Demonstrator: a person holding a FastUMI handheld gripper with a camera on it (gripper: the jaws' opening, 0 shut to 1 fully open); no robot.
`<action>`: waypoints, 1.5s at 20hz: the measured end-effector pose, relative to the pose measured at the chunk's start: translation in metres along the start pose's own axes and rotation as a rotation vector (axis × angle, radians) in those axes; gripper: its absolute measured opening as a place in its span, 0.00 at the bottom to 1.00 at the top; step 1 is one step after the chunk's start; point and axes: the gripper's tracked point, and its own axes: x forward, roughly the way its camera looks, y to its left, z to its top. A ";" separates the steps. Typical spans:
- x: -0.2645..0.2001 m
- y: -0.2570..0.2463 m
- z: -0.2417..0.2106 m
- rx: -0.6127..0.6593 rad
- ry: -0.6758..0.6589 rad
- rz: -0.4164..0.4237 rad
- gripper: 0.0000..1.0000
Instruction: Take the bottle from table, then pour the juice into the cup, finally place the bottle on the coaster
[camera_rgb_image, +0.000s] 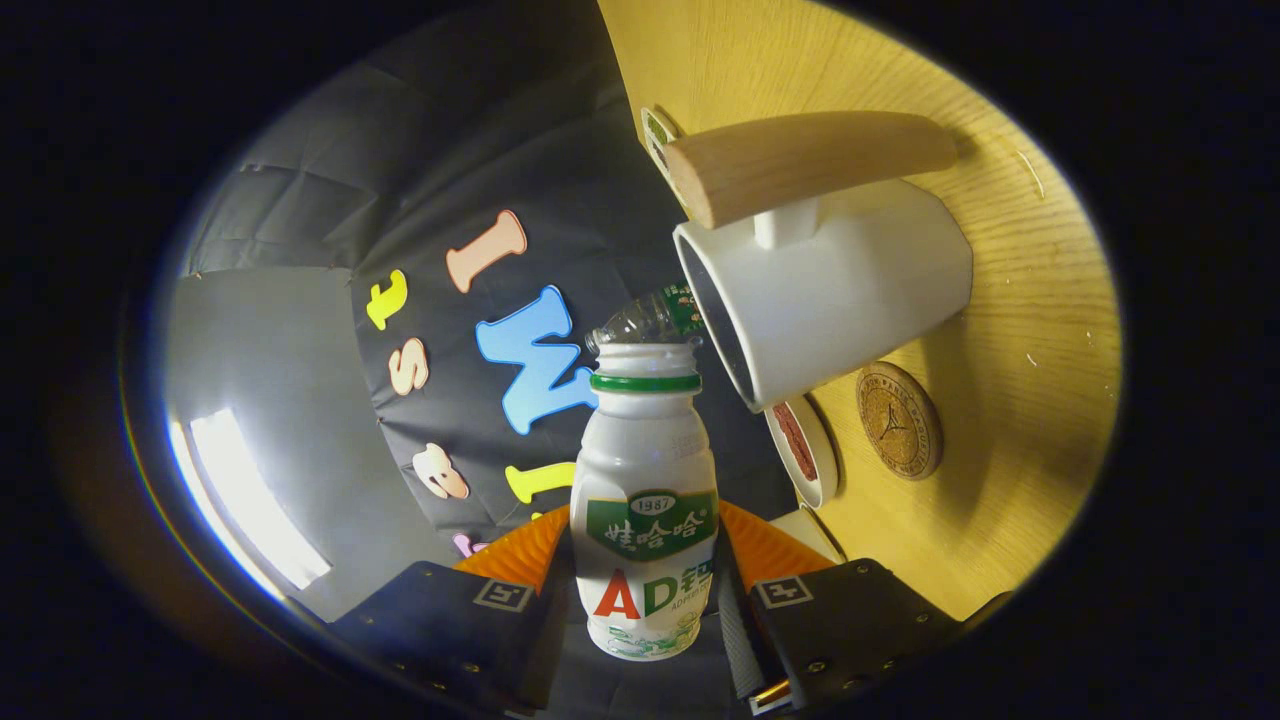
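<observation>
"1987" and big "AD" on the label of the bottle (645, 520) between the claw's (645, 590) fingers.

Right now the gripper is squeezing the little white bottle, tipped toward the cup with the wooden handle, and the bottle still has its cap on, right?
Not quite. In the gripper view the bottle has no cap; its mouth is open above the green ring. The rest holds: the gripper has both fingers pressed on it, and it is tipped toward the cup with the wooden handle.
</observation>
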 end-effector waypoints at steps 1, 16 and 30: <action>0.000 -0.002 0.000 0.000 0.000 -0.001 0.66; 0.002 -0.003 0.006 -0.014 -0.005 -0.005 0.66; 0.008 -0.004 0.014 -0.031 -0.011 -0.008 0.66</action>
